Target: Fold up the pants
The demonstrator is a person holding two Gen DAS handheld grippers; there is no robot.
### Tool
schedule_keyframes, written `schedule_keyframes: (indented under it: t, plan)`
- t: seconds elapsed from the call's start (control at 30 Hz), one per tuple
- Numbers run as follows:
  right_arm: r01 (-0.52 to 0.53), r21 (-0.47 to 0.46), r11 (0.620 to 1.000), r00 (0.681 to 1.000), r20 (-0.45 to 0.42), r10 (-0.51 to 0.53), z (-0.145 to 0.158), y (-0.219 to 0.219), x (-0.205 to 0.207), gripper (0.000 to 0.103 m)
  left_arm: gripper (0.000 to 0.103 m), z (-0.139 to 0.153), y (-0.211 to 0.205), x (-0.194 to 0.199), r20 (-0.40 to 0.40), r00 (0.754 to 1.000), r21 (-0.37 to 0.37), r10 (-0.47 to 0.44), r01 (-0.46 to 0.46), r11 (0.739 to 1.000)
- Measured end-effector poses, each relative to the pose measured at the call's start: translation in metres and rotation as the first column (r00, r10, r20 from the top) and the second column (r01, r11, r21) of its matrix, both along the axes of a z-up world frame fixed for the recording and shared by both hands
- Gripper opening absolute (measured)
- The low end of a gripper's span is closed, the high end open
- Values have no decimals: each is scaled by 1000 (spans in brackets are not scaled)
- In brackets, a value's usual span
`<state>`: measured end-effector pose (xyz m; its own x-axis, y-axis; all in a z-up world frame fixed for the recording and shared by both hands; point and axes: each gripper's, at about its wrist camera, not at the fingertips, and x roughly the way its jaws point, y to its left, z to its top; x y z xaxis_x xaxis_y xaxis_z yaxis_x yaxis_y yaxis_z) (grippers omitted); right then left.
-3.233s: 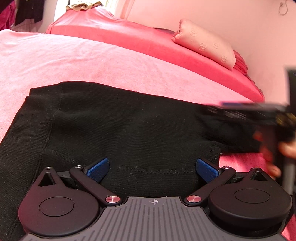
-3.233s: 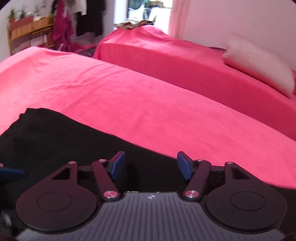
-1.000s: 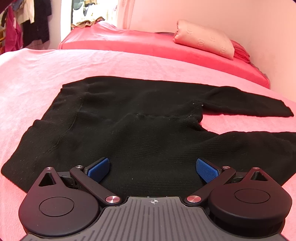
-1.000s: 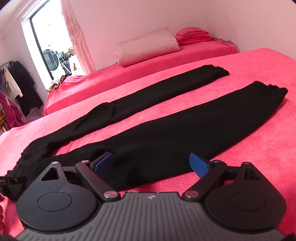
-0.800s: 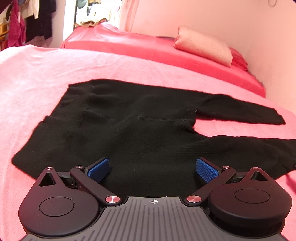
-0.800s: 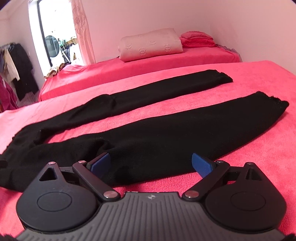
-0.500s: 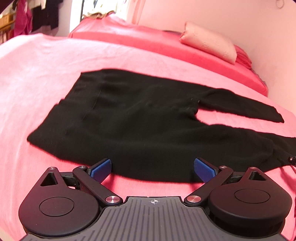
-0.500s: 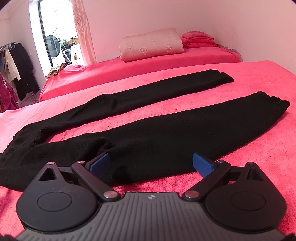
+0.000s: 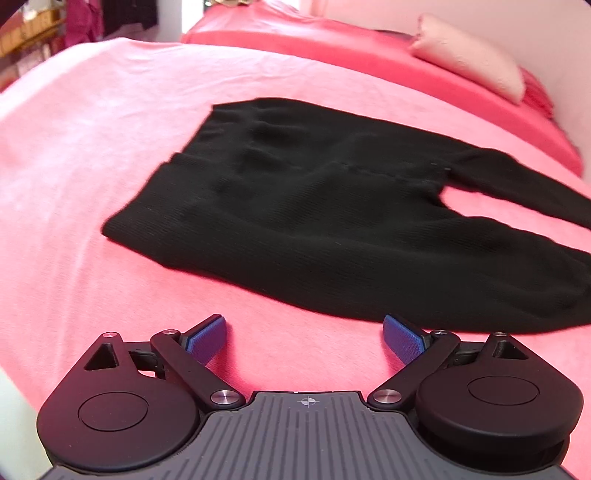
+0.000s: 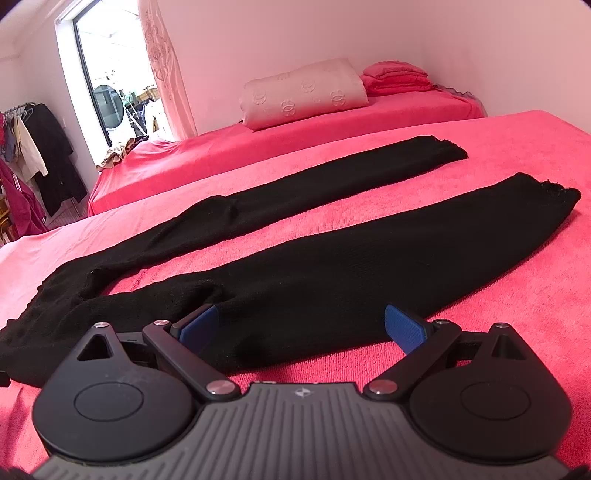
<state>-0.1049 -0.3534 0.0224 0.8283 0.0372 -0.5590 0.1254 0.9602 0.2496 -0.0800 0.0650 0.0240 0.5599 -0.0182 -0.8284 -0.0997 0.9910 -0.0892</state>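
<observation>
Bare pink bedspread (image 9: pixel 306 343) lies between the left gripper (image 9: pixel 306 334) and the flat black pants (image 9: pixel 332 221) ahead, unobstructed.

Pants (image 9: pixel 332 221) were plain black, fine ribbed knit. Bedspread (image 9: pixel 74 184) was solid pink-red, washed paler pink in the left view. Second bed (image 10: pixel 332 125) wore the same red. Pillow (image 10: pixel 303 92) was pale pink with an embossed round-logo pattern. Folded stack (image 10: pixel 397 77) was red. Both grippers (image 9: pixel 304 334) (image 10: pixel 301 326) were black with blue textured pads (image 9: pixel 205 334) and grey ribbed bodies. Wall (image 10: pixel 369 29) was white-pink.
</observation>
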Motion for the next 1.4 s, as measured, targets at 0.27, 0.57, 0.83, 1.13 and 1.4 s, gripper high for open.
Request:
schedule_keyframes:
  t: [0.27, 0.57, 0.83, 1.13, 1.4]
  plan:
    - [-16, -25, 1000, 1000, -15, 16, 2, 4, 3, 98, 103, 0, -10, 10, -11, 1000, 13, -19, 19, 1000]
    - [-95, -92, 991, 995, -35, 92, 1, 19, 4, 98, 103, -4, -10, 12, -24, 1000, 25, -19, 20, 999]
    - [-79, -37, 996, 997, -22, 79, 5, 7, -4, 93, 103, -5, -4, 16, -24, 1000, -26, 6, -7, 1000]
    - [-2, -9, 1000, 1000, 3, 2, 17, -14, -23, 93, 103, -5, -6, 20, -23, 1000, -47, -3, 2, 999]
    - [-88, -43, 995, 994, -62, 85, 10, 15, -8, 88, 103, -5, -5, 20, -14, 1000, -113, -13, 11, 993]
